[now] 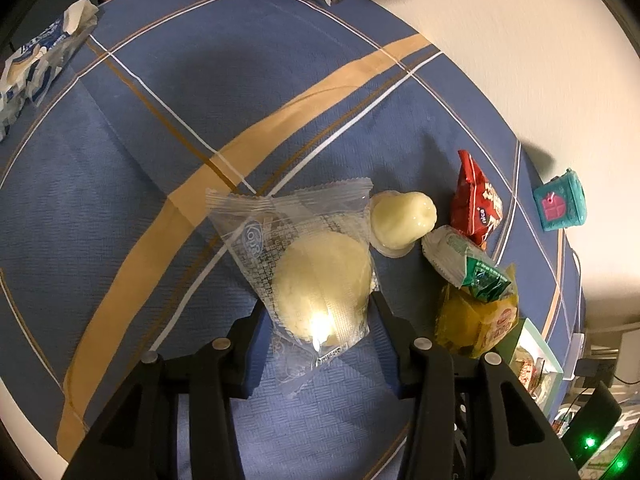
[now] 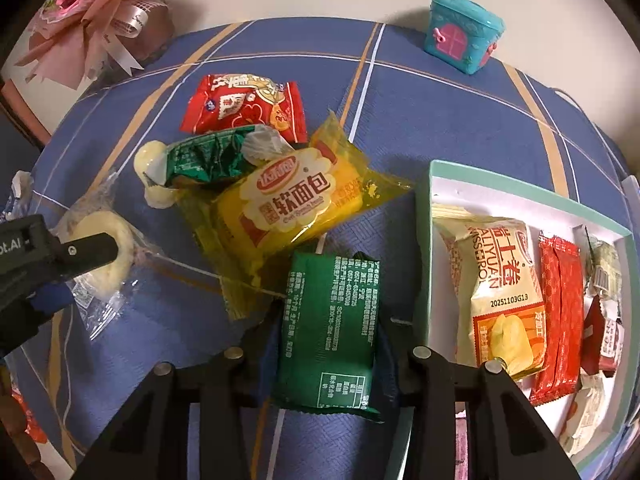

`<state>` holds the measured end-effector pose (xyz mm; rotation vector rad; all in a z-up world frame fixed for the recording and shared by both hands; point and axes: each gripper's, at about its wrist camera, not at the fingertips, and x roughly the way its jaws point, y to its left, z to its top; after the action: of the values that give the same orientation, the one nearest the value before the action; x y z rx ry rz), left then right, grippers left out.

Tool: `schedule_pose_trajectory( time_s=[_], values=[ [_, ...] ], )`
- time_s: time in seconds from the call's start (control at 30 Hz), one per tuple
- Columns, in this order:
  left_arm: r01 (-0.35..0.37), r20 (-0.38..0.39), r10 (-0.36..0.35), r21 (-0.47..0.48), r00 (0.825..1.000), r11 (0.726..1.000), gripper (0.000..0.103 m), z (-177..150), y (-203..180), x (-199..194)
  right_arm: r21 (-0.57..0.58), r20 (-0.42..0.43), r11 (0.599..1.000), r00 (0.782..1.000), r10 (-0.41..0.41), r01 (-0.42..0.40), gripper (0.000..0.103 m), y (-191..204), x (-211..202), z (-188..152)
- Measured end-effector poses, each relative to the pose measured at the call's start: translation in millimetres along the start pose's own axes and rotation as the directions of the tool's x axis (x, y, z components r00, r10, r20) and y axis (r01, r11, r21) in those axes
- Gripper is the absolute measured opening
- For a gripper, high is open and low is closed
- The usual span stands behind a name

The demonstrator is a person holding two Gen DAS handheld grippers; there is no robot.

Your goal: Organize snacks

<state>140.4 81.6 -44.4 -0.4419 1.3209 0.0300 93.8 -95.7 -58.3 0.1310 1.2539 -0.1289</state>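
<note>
My left gripper [image 1: 318,308] is shut on a clear packet with a round pale cake [image 1: 320,280], low over the blue tablecloth; it also shows in the right wrist view [image 2: 108,256]. My right gripper [image 2: 330,308] is shut on a dark green snack packet [image 2: 330,328], just left of the mint-rimmed box [image 2: 424,240]. The box holds a cream roll packet [image 2: 496,288], a red packet [image 2: 560,320] and several small sweets. A yellow bread packet [image 2: 288,208], a crumpled green packet [image 2: 208,158], a red packet [image 2: 244,106] and a pale jelly cup [image 1: 402,218] lie in a pile.
A teal toy house [image 2: 462,32] stands at the table's far edge. A pink ribbon bouquet box [image 2: 100,20] sits at the back left. A blue-white wrapper [image 1: 36,68] lies at the far left of the tablecloth. A wall is behind the table.
</note>
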Motion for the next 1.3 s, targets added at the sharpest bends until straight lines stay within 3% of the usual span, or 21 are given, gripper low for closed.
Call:
schedule_pose_trajectory(
  time_s=[0.3,0.77,1.3],
  values=[
    [0.024,0.045,-0.024,-0.001,0.999,1.000,0.048,-5.5,-5.6,-27.1,0.079,-0.025,0.992,0.994,0.105,-0.102,0.043,-18.5,-12.5,1.4],
    [0.064,0.108,-0.068,0.033,0.992,0.997,0.048,-10.5,-21.3,-62.2,0.123,0.040,0.975,0.983,0.182,-0.185,0.043,-35.6,-59.6,4.5],
    [0.110,0.123,-0.127,0.135,0.984,0.985,0.048,-33.3,-66.6,-79.2,0.231,0.089,0.970,0.994,0.055,-0.074,0.043,-92.2,-96.2,5.5]
  ],
)
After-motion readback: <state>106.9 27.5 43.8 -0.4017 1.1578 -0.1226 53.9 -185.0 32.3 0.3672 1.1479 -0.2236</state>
